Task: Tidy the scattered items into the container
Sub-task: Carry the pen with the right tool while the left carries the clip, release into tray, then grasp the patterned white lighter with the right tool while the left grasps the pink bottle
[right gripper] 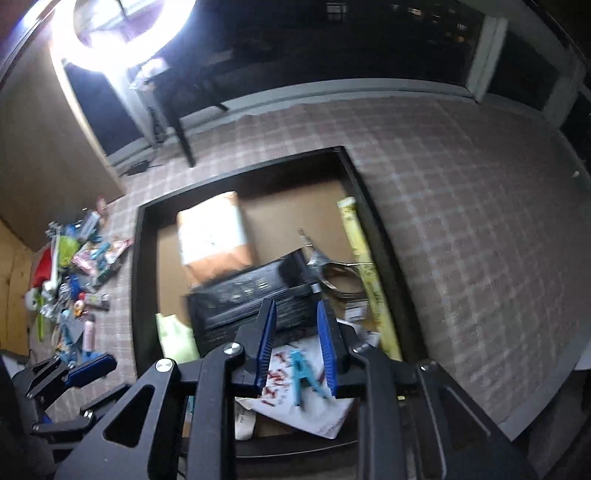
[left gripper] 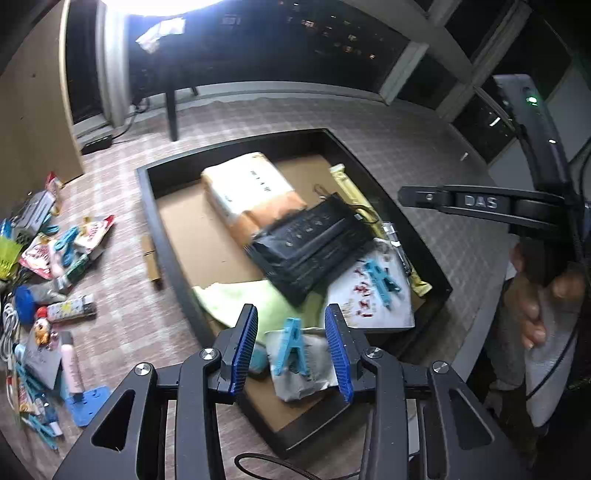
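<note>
— Fingers [left gripper: 243, 347] of the left gripper [left gripper: 293, 349] spread wide, nothing pinched. Hanging over the near corner of the black tray [left gripper: 177, 266].

— Between them, lower down?

— Blue clothespin [left gripper: 293, 349], lying on a crumpled silver wrapper [left gripper: 303, 369] inside the tray. Apart from both pads, as far as can be judged; blurred there.

— And the right gripper [right gripper: 297, 350]?

— Parted too, gripping nothing. Poised above a second blue clothespin [right gripper: 304, 376] resting on a white packet with red print [right gripper: 317, 413], near the tray's front edge. Possibly grazing the right pad; too smeared to say.

— Further in?

— Black pouch [left gripper: 310, 247] lying across the middle, overlapping an orange-and-white parcel [left gripper: 251, 188] behind it. Pale green sheet [left gripper: 251, 299] at the left, near side. Long yellow packet [right gripper: 362, 266] along the right wall. Brown cardboard lining [left gripper: 192, 229] showing bare on the left.

— Outside the tray?

— Heap of scattered items [left gripper: 48, 266] on the checked cloth [left gripper: 424, 155], well to the left: snack packets, small bottles, more blue pins, a white cable. Beyond, a table leg [left gripper: 171, 114] and a bright ring lamp [right gripper: 125, 29] against dark windows.
</note>
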Available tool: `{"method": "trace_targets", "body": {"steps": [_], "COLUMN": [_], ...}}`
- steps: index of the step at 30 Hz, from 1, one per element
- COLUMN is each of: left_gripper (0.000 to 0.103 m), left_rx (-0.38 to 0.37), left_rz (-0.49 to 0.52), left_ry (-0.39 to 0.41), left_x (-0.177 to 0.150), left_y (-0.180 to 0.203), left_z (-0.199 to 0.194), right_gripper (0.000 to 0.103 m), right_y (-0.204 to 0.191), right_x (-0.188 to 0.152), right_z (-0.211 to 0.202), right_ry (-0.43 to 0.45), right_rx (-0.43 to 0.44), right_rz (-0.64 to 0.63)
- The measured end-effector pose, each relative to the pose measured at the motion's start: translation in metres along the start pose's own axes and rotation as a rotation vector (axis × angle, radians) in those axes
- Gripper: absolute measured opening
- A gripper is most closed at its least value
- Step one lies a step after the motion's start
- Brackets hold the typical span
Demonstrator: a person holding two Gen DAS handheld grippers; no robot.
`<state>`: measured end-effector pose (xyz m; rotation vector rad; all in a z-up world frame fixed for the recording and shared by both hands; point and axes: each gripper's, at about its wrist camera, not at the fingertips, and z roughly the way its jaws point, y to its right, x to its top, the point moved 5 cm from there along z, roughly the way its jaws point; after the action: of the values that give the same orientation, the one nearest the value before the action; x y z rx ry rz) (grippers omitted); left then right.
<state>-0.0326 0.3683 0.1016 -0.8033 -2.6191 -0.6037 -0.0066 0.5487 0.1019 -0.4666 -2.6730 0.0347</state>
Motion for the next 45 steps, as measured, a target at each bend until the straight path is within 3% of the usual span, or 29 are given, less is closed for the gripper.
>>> {"method": "trace_targets", "body": {"steps": [9,21,28,35,45], "left_gripper": [0.035,0.029,0.028,0.028,0.025], "left_rx": [0.097,0.238,0.229,0.245,0.250], "left_rz": [-0.123,-0.285,-0.342,-0.341,-0.387], "left_ry": [0.000,-0.022,-0.046,-0.070,-0.074], "left_x": [-0.018,-0.065,-0.077,-0.081,-0.083], "left_y": [-0.078,-0.189,-0.210,-0.216,-0.227], "left_z": [-0.007,-0.018,-0.009,0.006,0.022], "right_gripper": [0.023,0.023,0.023,0.023,0.023], "right_y": [-0.067,-0.163,-0.232,-0.298,-0.333], "right_x": [-0.008,-0.020,-0.029,-0.042,-0.048], "right_z": [0.010,0.027,0.058,0.092,0.147], "right_ry": [-0.015,-0.042,-0.120,-0.170,-0.230], "right_rx": [0.085,0.204,0.291,0.321,0.288], "right_rz": [-0.139,-0.369,-0.535,-0.726,-0.853]}}
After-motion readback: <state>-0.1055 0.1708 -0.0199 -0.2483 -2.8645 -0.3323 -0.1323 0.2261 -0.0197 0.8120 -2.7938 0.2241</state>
